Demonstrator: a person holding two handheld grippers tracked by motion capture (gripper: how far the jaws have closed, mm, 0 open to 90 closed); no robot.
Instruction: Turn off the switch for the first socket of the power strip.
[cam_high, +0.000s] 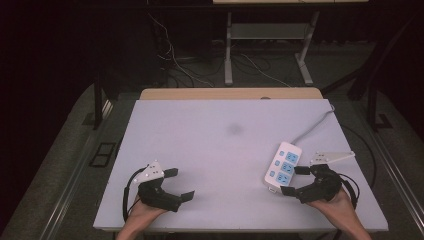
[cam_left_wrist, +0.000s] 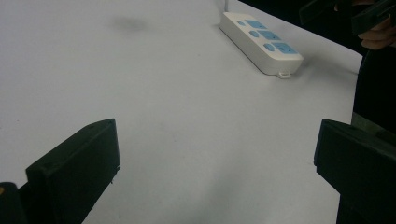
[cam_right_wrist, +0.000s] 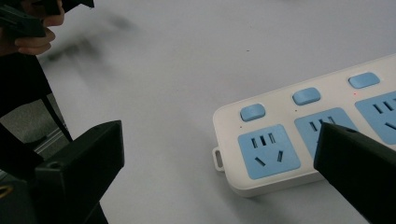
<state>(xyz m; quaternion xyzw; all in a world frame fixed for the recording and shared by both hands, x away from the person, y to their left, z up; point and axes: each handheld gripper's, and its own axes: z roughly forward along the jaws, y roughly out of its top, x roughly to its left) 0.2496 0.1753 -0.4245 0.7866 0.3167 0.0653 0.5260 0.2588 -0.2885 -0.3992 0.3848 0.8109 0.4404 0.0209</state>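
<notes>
The right gripper (cam_right_wrist: 219, 172), fingers spread wide, hovers at the near end of the power strip (cam_right_wrist: 280, 140) on the white table (cam_right_wrist: 187, 56).

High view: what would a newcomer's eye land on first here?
The white power strip with blue sockets, lying near the right edge of the pale table, its grey cord trailing back. The right gripper sits open just beside it; the left gripper is open over bare table at the near left.

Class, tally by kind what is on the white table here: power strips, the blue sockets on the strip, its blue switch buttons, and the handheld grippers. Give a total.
Power strip: 1
Blue sockets on it: 3
Blue switch buttons on it: 3
Grippers: 2, the left gripper and the right gripper, both with jaws apart
Total: 9
</notes>
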